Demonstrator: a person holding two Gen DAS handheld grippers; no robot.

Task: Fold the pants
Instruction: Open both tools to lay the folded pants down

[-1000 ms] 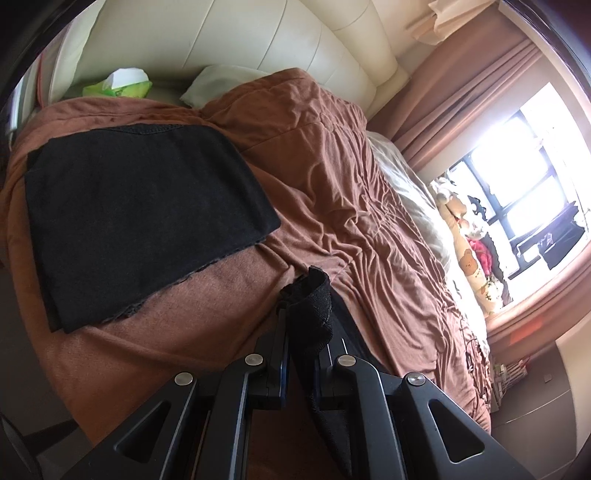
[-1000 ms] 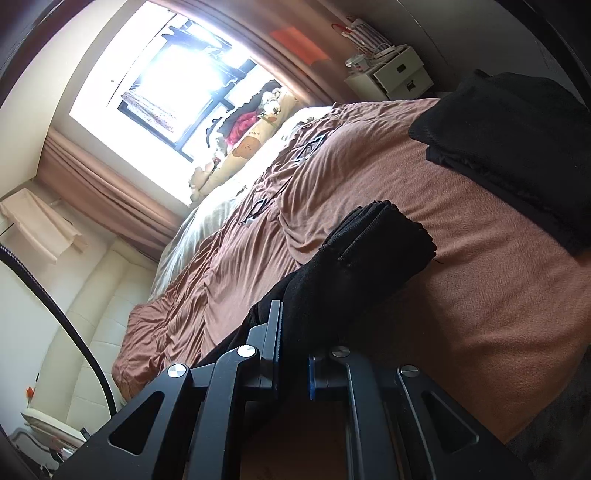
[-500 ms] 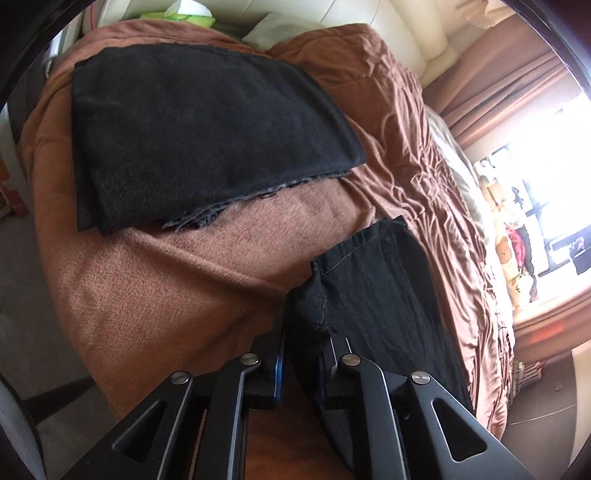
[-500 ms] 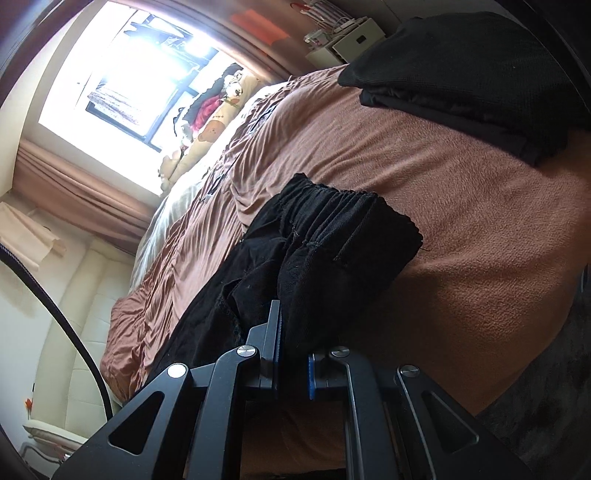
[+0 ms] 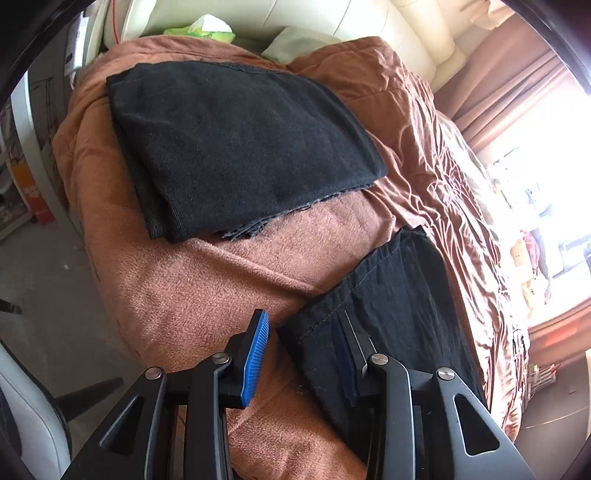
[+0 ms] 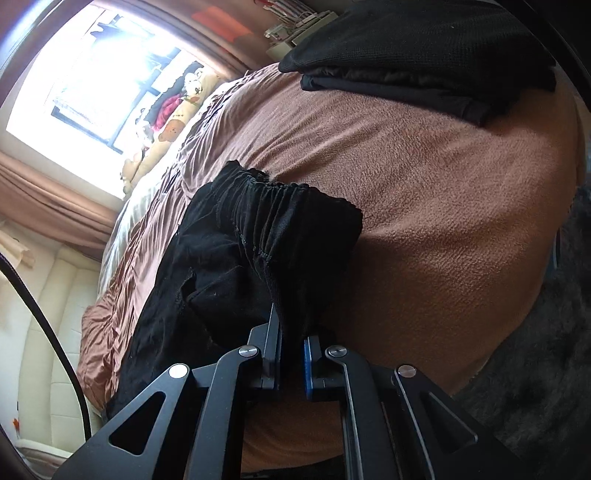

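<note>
Black pants [image 5: 399, 295] lie on the brown blanket [image 5: 207, 288], their leg end reaching my left gripper [image 5: 301, 356]. Its jaws are opening: the blue left pad [image 5: 255, 358] stands clear of the cloth, which lies loose against the right finger. In the right wrist view the gathered elastic waistband [image 6: 280, 218] of the pants rises from my right gripper [image 6: 291, 354], which is shut on it. The rest of the pants [image 6: 184, 280] trails off to the left over the bed.
A folded black garment [image 5: 236, 144] lies further up the blanket and shows as a folded black stack [image 6: 424, 51] in the right wrist view. A cream padded headboard [image 5: 332, 22], curtains [image 5: 517, 81], a window [image 6: 92, 74] with soft toys [image 6: 173, 122] and a dark rug [image 6: 546, 369] surround the bed.
Both grippers sank toward the bed and the pants came down onto the blanket. The left jaws parted and let the leg end go. The right gripper kept its hold.
</note>
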